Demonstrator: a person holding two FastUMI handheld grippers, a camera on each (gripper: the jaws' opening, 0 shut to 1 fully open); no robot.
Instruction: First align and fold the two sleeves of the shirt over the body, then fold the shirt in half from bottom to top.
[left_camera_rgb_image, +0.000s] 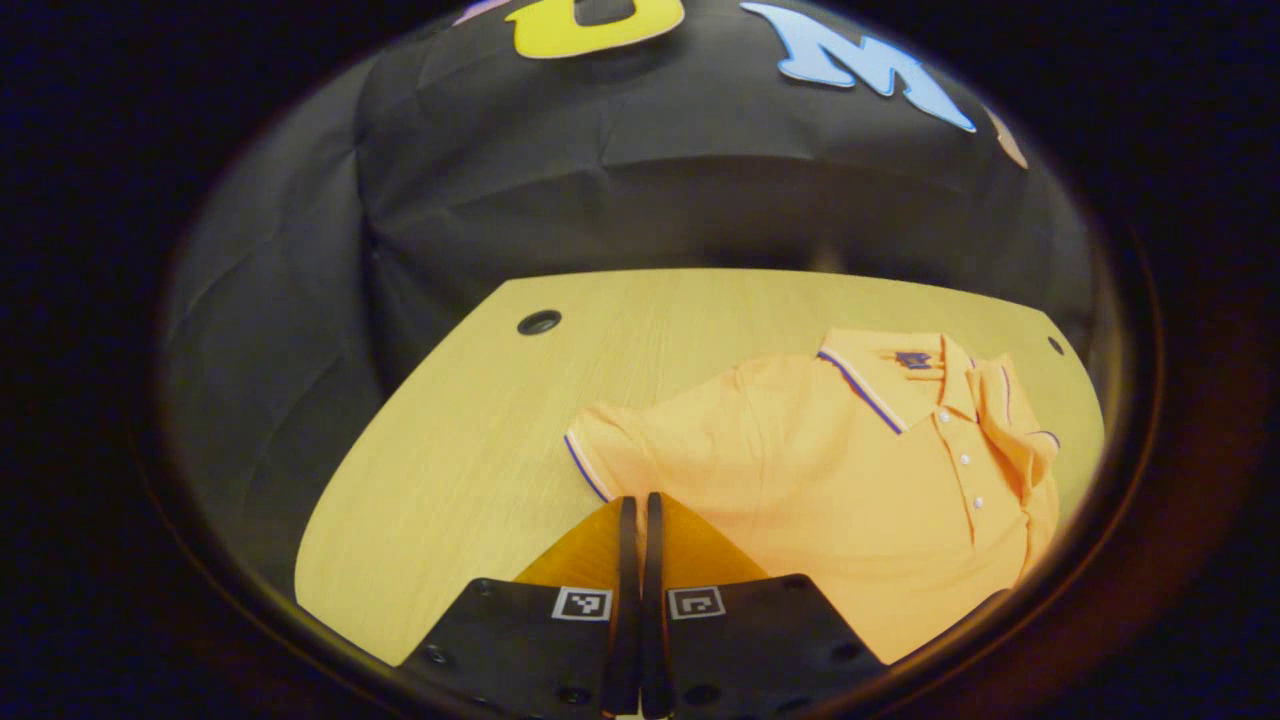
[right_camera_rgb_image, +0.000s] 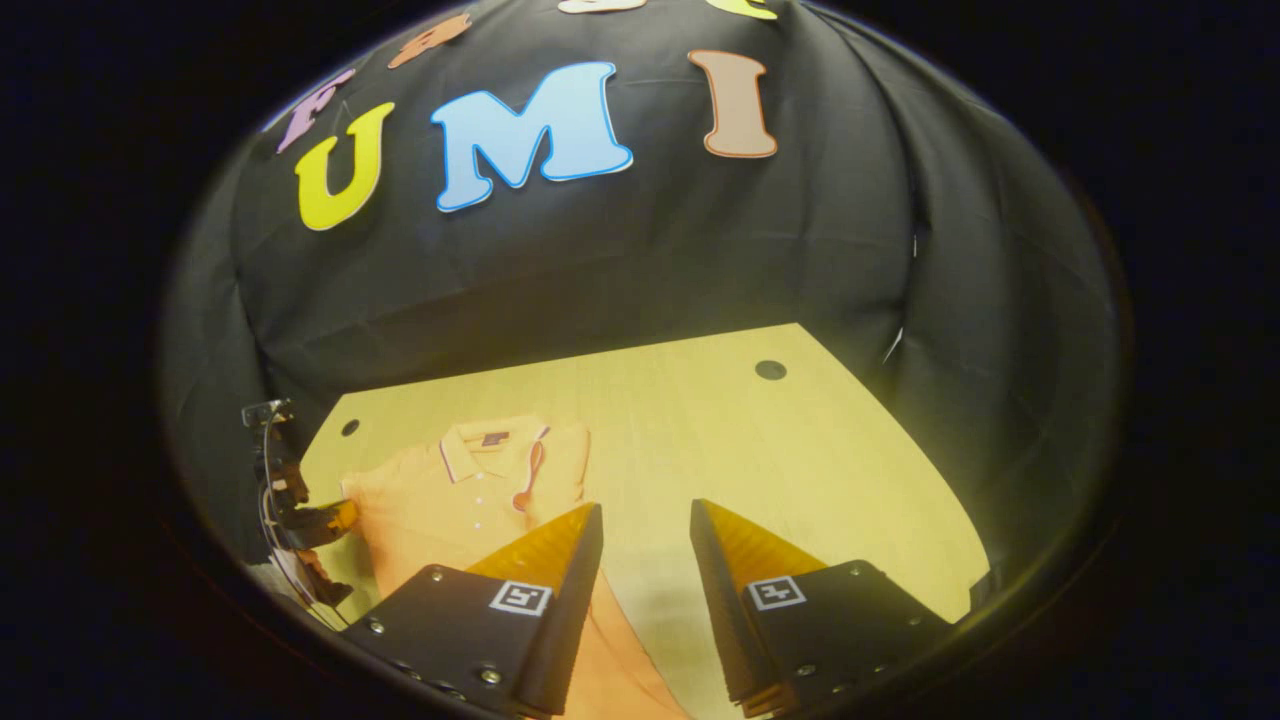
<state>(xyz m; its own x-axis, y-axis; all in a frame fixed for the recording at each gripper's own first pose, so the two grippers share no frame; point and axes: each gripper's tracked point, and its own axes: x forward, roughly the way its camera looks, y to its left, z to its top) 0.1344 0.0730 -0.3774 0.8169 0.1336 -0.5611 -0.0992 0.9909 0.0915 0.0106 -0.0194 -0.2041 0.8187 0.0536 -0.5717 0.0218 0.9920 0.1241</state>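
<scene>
Evidently the first sleeve fold is in hand. The orange shirt (left_camera_rgb_image: 830, 480) lies flat on the wooden bench (left_camera_rgb_image: 450, 440), collar at the far side, one short sleeve (left_camera_rgb_image: 610, 445) spread out to the left. The left tongs (left_camera_rgb_image: 637, 520) are closed together with nothing seen between them, and are poised just near of that sleeve's hem. For a clean fold, they would have to be opened, the sleeve pinched at its trimmed edge, lifted only slightly, and carried across the body so that the crease runs straight from the shoulder.

In the right gripper view, the right tongs (right_camera_rgb_image: 645, 535) are held apart, empty, above the shirt's near right edge. Also seen there, at the shirt's left side, is the other gripper (right_camera_rgb_image: 300, 520). The buttons and collar trim are shown more plainly in the left gripper view.
</scene>
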